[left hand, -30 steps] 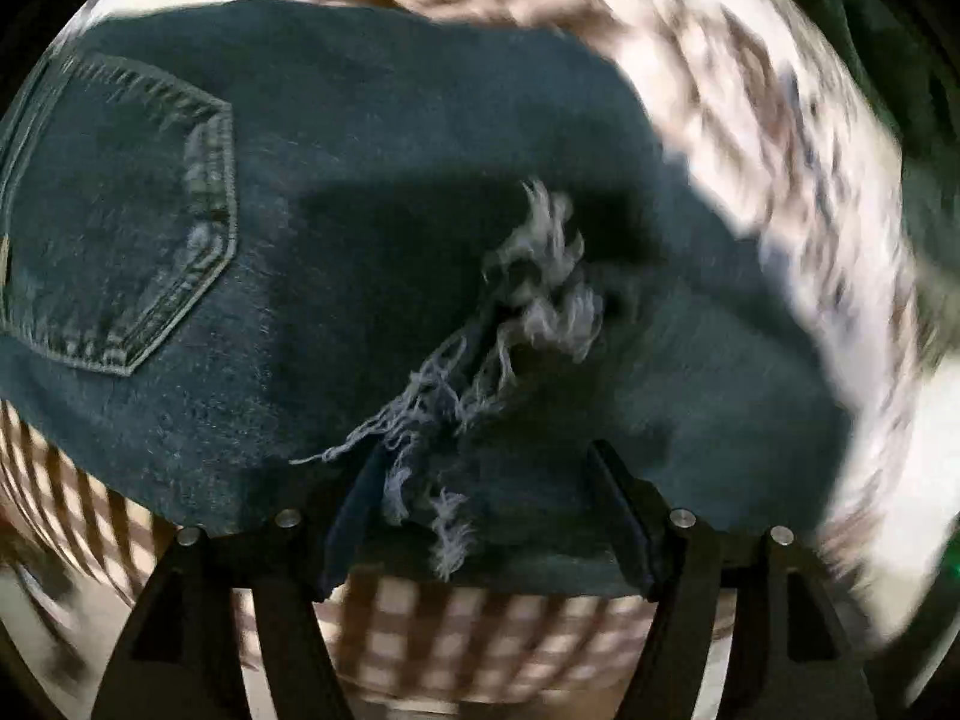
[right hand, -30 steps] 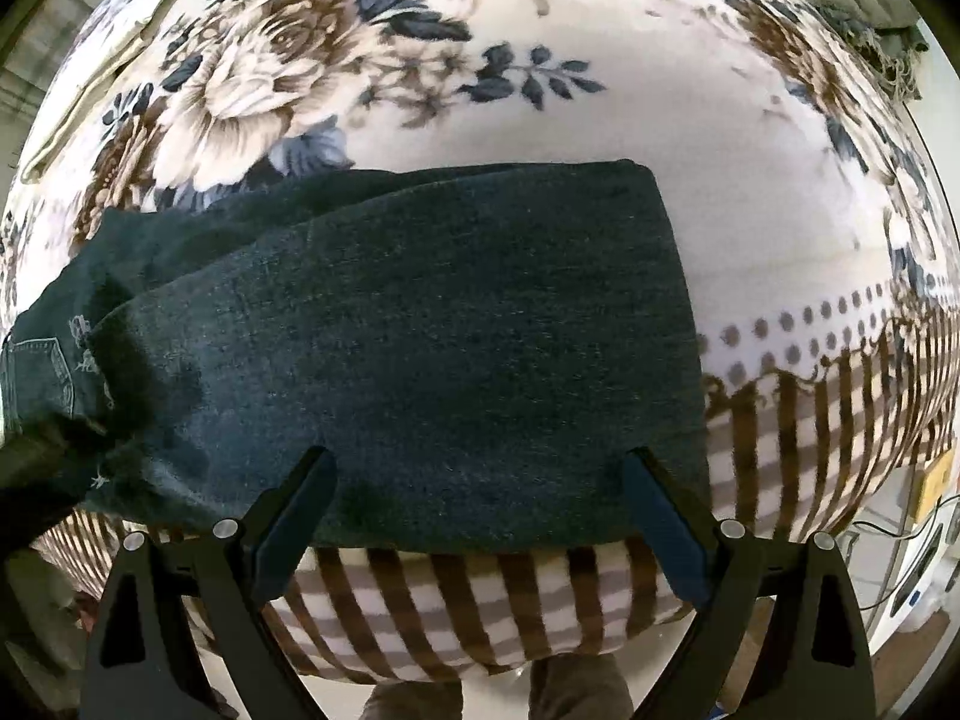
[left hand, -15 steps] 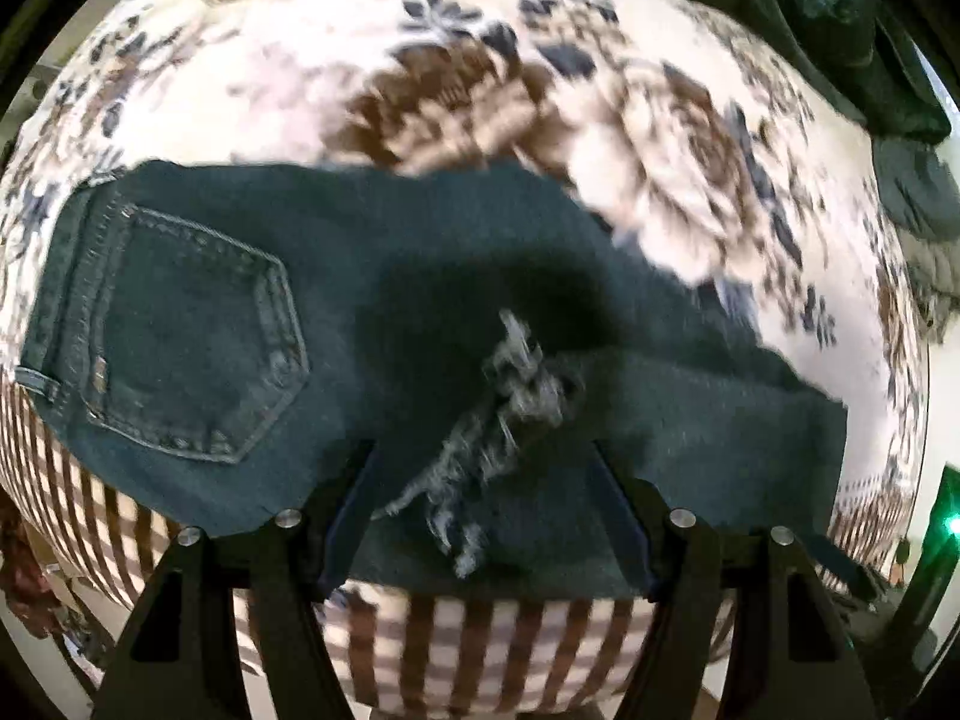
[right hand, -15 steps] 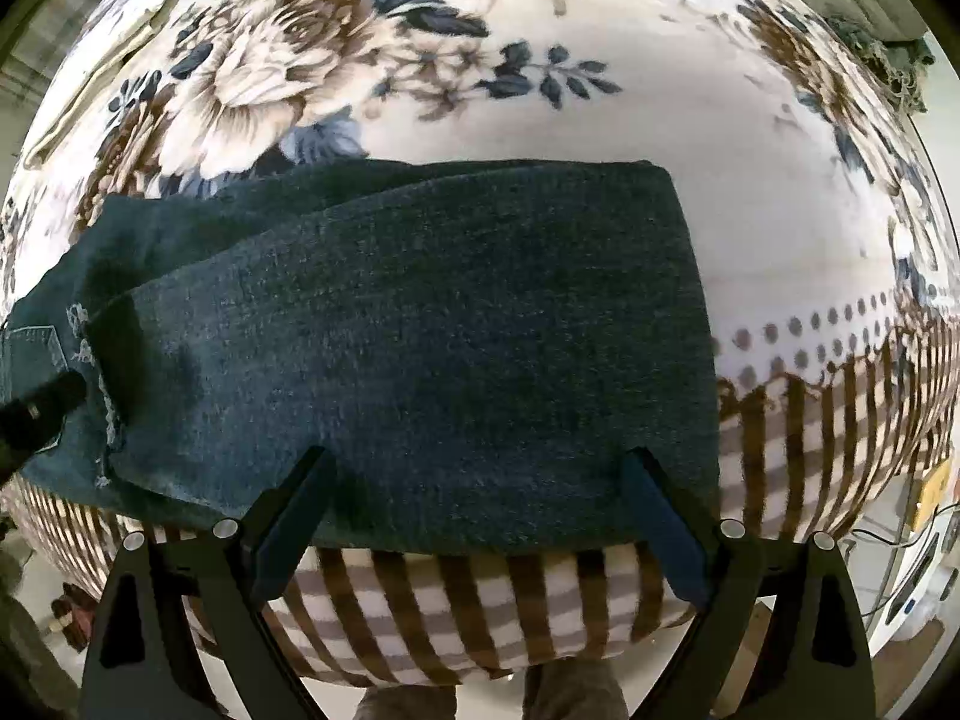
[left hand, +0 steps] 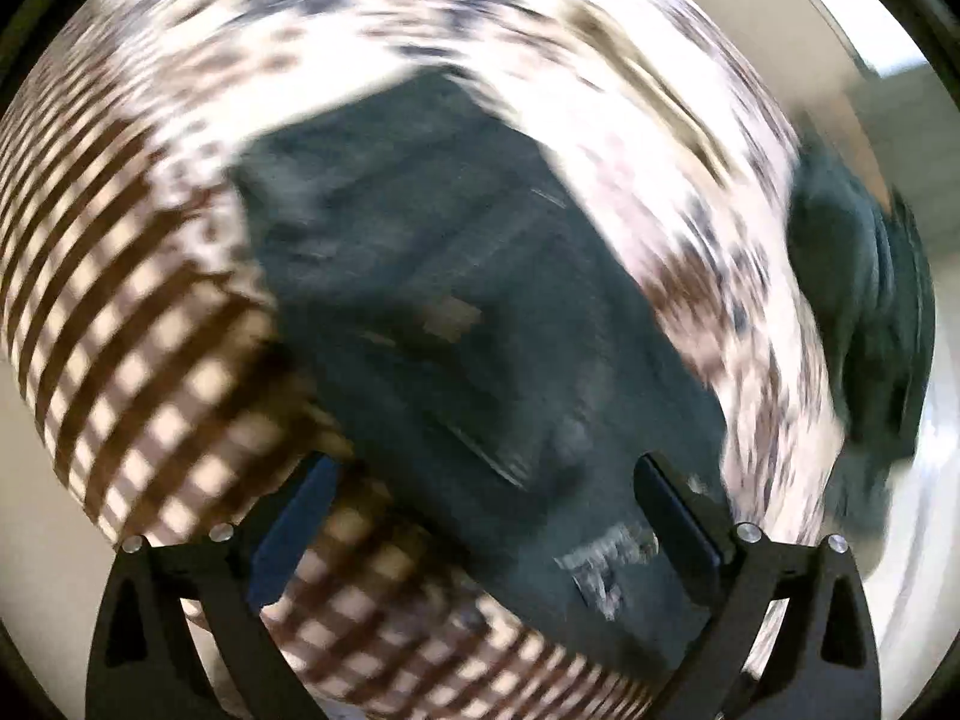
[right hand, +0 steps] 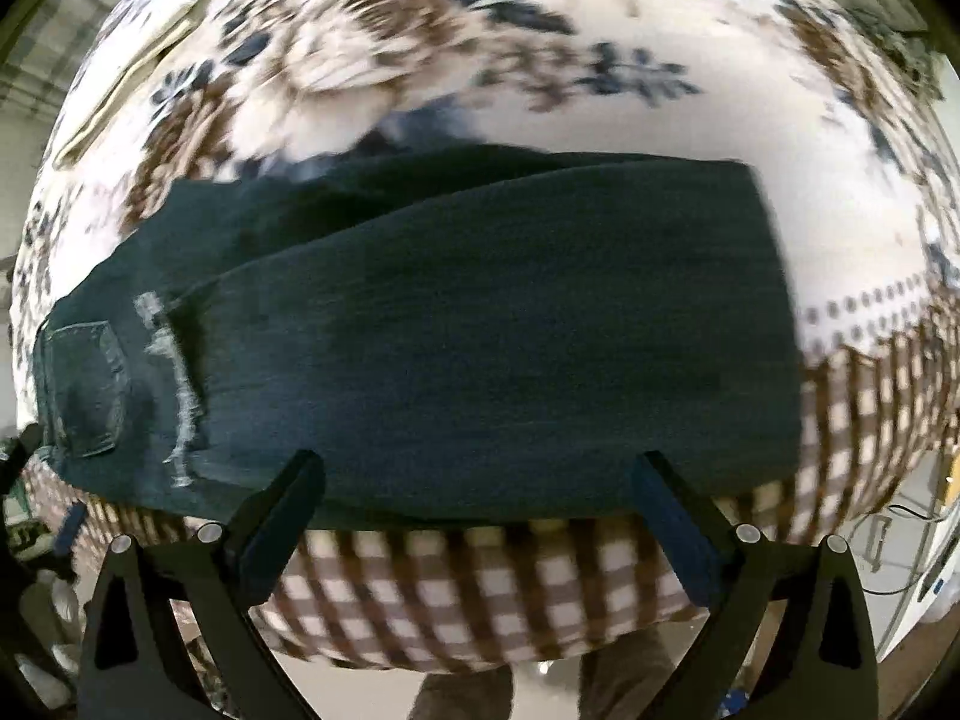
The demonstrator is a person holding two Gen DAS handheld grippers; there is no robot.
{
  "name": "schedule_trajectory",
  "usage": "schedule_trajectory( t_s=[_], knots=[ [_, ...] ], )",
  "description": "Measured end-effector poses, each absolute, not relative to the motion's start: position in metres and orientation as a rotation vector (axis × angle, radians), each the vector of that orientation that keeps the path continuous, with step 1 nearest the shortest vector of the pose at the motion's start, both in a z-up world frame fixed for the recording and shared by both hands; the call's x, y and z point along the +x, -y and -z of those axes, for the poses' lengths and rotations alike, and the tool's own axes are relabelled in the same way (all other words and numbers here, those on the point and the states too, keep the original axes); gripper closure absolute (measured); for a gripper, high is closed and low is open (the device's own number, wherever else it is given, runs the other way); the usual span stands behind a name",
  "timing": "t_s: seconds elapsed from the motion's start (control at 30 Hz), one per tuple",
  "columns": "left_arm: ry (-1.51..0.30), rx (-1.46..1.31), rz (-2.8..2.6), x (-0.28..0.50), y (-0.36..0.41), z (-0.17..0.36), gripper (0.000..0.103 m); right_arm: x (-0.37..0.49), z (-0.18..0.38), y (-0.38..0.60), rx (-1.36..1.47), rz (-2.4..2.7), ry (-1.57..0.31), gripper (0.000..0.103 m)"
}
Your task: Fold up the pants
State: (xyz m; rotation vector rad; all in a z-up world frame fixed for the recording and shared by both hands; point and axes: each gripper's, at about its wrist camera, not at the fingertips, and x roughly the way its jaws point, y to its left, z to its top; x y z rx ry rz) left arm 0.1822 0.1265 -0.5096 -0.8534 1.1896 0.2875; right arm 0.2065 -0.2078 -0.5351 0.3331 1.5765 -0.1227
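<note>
- Denim pants (right hand: 480, 330) lie folded on the floral bedspread (right hand: 600, 120), ahead of my right claw (right hand: 480, 480).
- Both claws, left claw (left hand: 480, 480) included, opening wide, nothing pinched.
- Next I'd grab both layers evenly, keeping edges aligned.

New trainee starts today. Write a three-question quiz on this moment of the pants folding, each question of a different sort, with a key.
1. True or false: the jeans lie folded on the floral cloth.
2. Multiple choice: the back pocket in the right wrist view sits at the A) left end B) right end C) middle of the jeans.
3. Fill in: the cloth's near border bears a brown ____ pattern.

Key: 1 true; 2 A; 3 checked.
</note>
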Motion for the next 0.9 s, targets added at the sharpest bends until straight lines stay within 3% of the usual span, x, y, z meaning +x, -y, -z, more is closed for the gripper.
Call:
schedule_trajectory(
  t_s=[0.27, 0.47, 0.5, 0.57, 0.63, 0.9],
  knots=[
    [-1.092, -1.101, -0.406, 0.193, -0.206, 0.567, 0.002, 0.239, 0.544, 0.153, 0.291, 0.092, -1.57, 0.0],
    [-1.004, -1.135, -0.405, 0.208, -0.225, 0.573, 0.002, 0.254, 0.555, 0.146, 0.283, 0.12, -1.577, 0.0],
    [-0.988, -1.138, -0.408, 0.208, -0.226, 0.574, 0.007, 0.255, 0.555, 0.144, 0.277, 0.13, -1.575, 0.0],
    [-0.949, -1.098, -0.411, 0.209, -0.227, 0.566, 0.029, 0.261, 0.557, 0.137, 0.27, 0.138, -1.569, 0.0],
    [-0.934, -1.038, -0.404, 0.21, -0.226, 0.556, 0.07, 0.263, 0.556, 0.135, 0.252, 0.149, -1.563, 0.0],
    [-0.832, -0.691, -0.267, 0.216, -0.169, 0.467, 0.077, 0.254, 0.544, 0.148, 0.157, 0.186, -1.522, 0.0]
  ],
)
